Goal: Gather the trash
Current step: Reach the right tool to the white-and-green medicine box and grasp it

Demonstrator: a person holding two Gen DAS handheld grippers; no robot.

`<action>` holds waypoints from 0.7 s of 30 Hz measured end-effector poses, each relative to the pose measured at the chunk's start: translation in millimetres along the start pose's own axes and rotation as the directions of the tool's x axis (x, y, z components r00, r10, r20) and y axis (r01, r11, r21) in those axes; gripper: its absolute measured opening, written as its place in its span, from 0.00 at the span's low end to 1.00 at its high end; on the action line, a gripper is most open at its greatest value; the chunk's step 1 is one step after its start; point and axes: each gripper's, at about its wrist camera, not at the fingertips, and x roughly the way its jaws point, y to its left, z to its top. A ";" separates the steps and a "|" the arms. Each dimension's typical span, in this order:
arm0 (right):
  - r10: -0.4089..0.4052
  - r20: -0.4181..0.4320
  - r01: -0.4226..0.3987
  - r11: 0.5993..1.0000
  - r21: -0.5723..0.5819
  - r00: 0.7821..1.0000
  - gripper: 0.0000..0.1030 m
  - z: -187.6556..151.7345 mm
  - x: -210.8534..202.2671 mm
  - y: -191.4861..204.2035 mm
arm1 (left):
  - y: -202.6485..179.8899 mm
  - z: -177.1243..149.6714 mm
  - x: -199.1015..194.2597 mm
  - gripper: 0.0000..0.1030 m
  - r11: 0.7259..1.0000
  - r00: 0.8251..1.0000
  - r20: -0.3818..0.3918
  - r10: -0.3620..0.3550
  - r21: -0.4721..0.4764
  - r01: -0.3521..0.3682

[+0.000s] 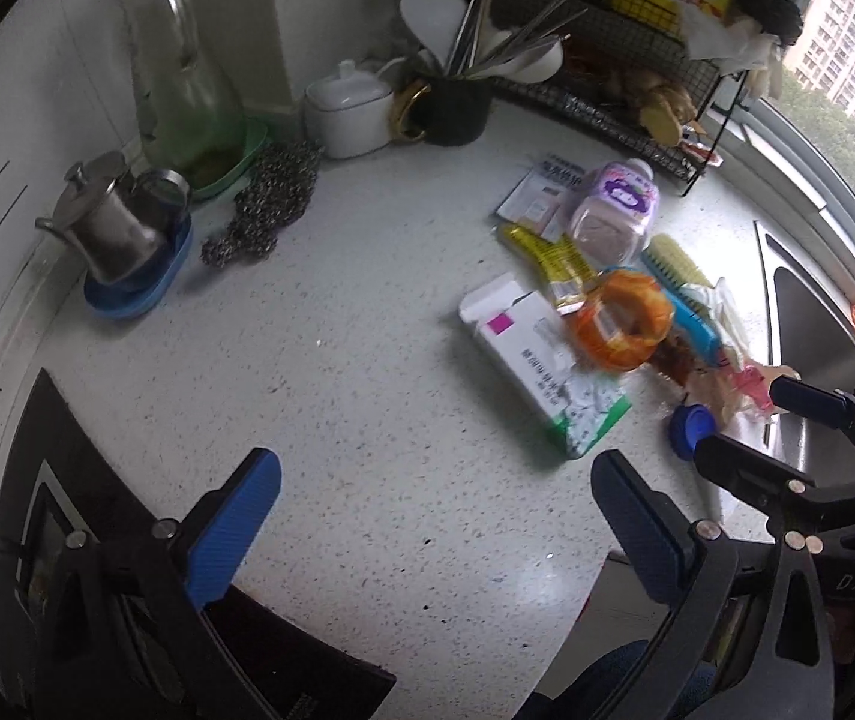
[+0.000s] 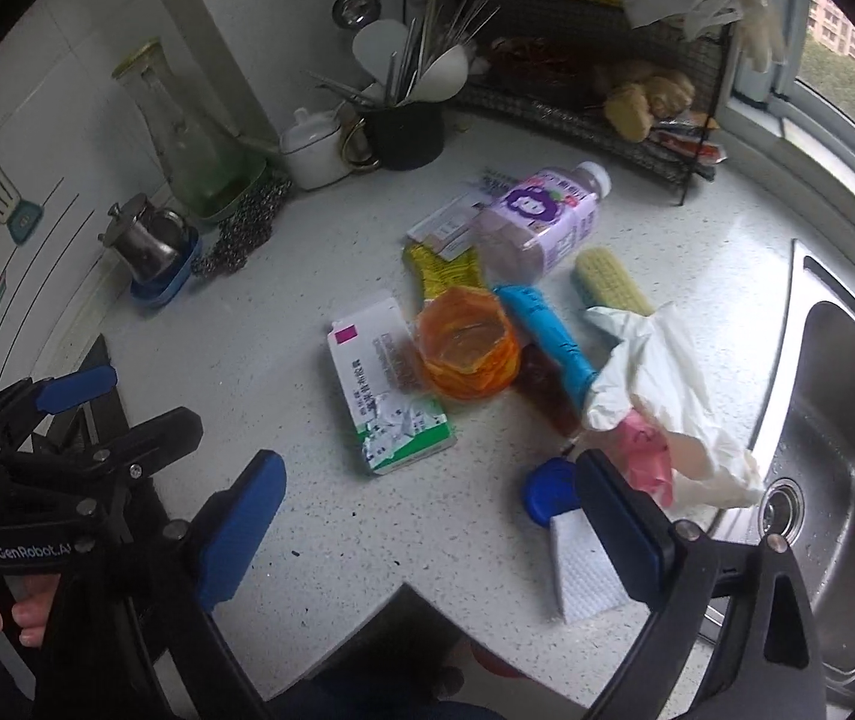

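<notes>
Both grippers are hanging over the speckled counter, pointing steeply down. The left gripper is standing wide open with nothing between its blue pads, only bare counter beneath. The right gripper is gaping too, empty, with a blue cap and a white sponge pad lying just by its right finger. The trash is sitting in a heap between the grippers and the wire rack: a torn white-and-green box, a crumpled orange cup touching it, a yellow wrapper, a purple bottle on its side, and a white glove sprawling toward the sink.
</notes>
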 end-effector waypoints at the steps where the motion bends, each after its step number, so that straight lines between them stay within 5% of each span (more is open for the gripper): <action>1: 0.007 -0.019 -0.007 1.000 -0.008 1.000 0.94 1.1 8.8 2.8 | 6.8 -1.5 6.2 1.00 1.000 1.000 -0.015 0.004 -0.010 -0.004; 10: 0.019 -0.147 -0.023 0.999 -0.026 0.989 0.94 14.0 86.5 13.0 | 26.0 -4.4 51.4 1.00 0.999 0.996 -0.090 0.025 0.026 -0.023; 21: -0.032 -0.174 0.026 0.999 -0.038 0.984 0.94 30.0 133.1 13.0 | 35.5 0.1 90.8 1.00 0.999 0.990 -0.139 0.010 0.038 -0.005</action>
